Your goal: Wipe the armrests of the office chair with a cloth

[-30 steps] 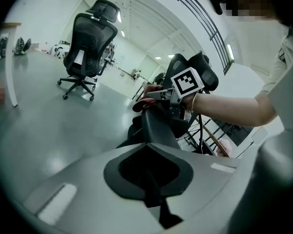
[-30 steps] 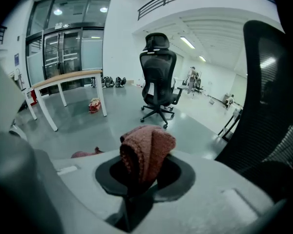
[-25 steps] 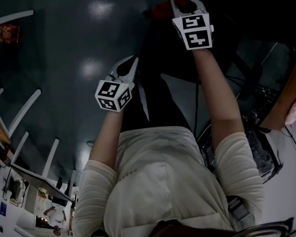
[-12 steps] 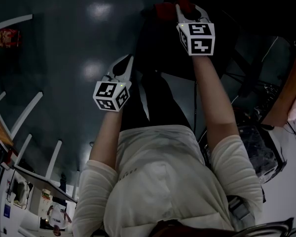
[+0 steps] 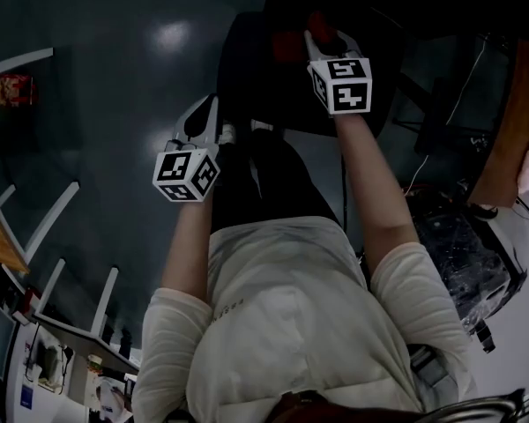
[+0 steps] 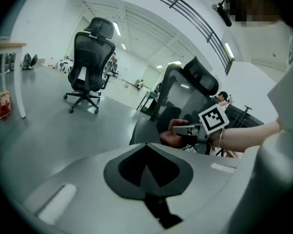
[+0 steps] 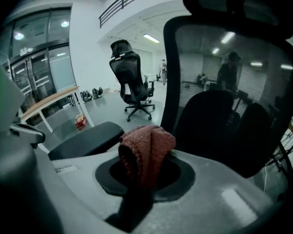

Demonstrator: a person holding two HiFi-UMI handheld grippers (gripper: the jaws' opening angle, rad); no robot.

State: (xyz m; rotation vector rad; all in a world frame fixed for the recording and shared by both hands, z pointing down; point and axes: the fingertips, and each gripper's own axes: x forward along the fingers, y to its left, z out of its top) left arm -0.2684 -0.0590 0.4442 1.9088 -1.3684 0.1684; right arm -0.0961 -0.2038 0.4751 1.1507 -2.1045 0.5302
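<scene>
The office chair [image 5: 273, 60] stands in front of the person, its mesh backrest [image 7: 224, 106] filling most of the right gripper view. Its black armrest pad [image 7: 88, 138] lies low and to the left of that view. A second office chair [image 6: 90, 57] stands well apart on the open grey floor [image 6: 49, 130].

The right claw [image 5: 320, 33] is held forward over the chair. It is clamped on a folded reddish cloth [image 7: 145, 152], which bulges up out of the closed jaws. The cloth sits at the near end of the armrest pad; whether it touches the pad cannot be told.

The left claw [image 5: 204, 113] hangs lower and to the left, off the chair. Its jaws are pressed together with nothing between them.

A small red packet [image 6: 4, 104] lies on the floor beside a white post.
</scene>
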